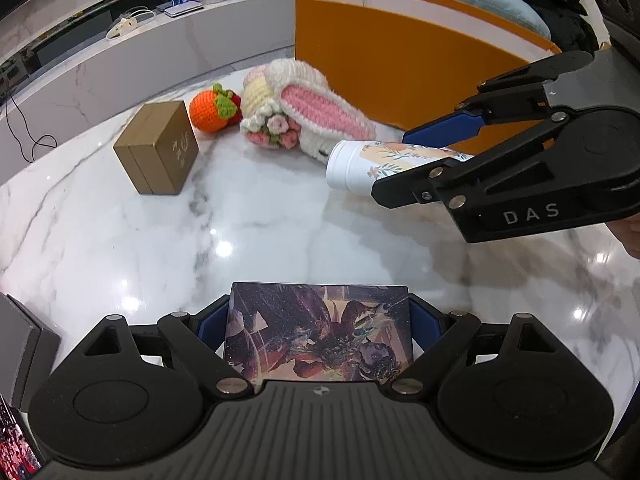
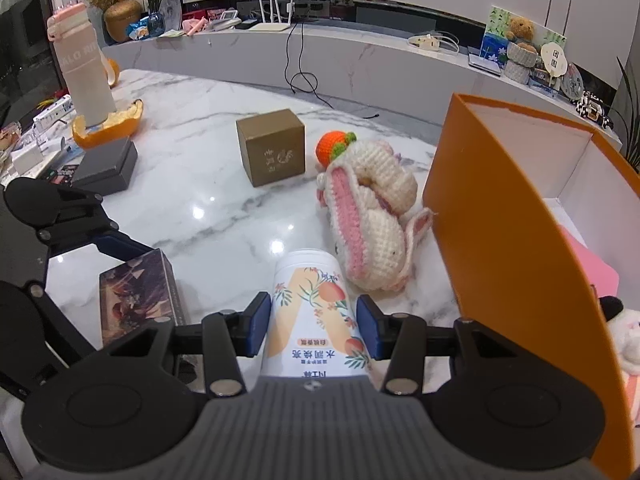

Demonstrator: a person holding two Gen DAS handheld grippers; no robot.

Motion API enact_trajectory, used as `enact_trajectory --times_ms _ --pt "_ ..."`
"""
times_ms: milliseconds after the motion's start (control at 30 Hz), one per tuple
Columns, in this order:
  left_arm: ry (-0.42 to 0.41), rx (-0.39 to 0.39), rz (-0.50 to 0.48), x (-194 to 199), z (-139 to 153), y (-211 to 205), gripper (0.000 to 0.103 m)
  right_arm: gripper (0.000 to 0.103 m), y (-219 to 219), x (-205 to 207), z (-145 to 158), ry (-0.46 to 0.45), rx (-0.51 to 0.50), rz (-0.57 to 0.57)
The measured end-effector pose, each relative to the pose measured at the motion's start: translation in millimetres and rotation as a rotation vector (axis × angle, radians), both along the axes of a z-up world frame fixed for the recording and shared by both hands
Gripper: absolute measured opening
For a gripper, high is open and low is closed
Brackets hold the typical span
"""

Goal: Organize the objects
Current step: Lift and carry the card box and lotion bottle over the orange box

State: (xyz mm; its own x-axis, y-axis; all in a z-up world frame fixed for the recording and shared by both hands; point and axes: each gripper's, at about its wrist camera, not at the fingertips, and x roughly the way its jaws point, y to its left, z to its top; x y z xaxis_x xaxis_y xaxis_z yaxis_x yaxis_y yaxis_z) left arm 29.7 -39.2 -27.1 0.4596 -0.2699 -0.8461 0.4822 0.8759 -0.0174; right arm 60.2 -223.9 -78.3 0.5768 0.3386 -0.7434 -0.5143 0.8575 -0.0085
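My right gripper (image 2: 314, 320) is shut on a white canister (image 2: 312, 300) printed with peaches and flowers, its blue pads pressing both sides. In the left wrist view the canister (image 1: 360, 164) hangs tilted a little above the marble table (image 1: 240, 220), its free end close to a crocheted rabbit (image 1: 308, 108). My left gripper (image 1: 320, 320) is shut on a flat box with dark artwork (image 1: 320, 340), which also shows at the lower left of the right wrist view (image 2: 140, 296). An open orange box (image 2: 500, 220) stands just right of the canister.
A brown cardboard cube (image 1: 158, 152) and a crocheted orange (image 1: 212, 112) sit left of the rabbit. The orange box holds a pink item and a plush toy (image 2: 624, 328). At the far left are a dark grey box (image 2: 106, 166), a bottle (image 2: 86, 76) and orange peel (image 2: 108, 128).
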Motion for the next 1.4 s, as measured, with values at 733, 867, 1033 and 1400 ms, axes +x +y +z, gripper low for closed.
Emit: enact_trajectory --times_ms 733,867,1033,1400 --pt "-0.03 -0.089 0.103 15.5 34.0 -23.4 0.103 0.049 -52.8 15.8 68.9 -0.171 0.106 -0.142" --pt "-0.036 -0.086 0.089 21.2 47.7 -35.9 0.103 0.049 -64.1 13.7 86.1 -0.214 0.134 -0.167" --pt "-0.082 -0.063 0.07 29.3 70.4 -52.5 0.103 0.049 -84.9 14.0 102.3 -0.252 0.167 -0.212" --pt "-0.155 -0.08 0.012 55.0 112.2 -96.7 0.103 0.049 -142.6 36.8 102.4 -0.236 0.188 -0.385"
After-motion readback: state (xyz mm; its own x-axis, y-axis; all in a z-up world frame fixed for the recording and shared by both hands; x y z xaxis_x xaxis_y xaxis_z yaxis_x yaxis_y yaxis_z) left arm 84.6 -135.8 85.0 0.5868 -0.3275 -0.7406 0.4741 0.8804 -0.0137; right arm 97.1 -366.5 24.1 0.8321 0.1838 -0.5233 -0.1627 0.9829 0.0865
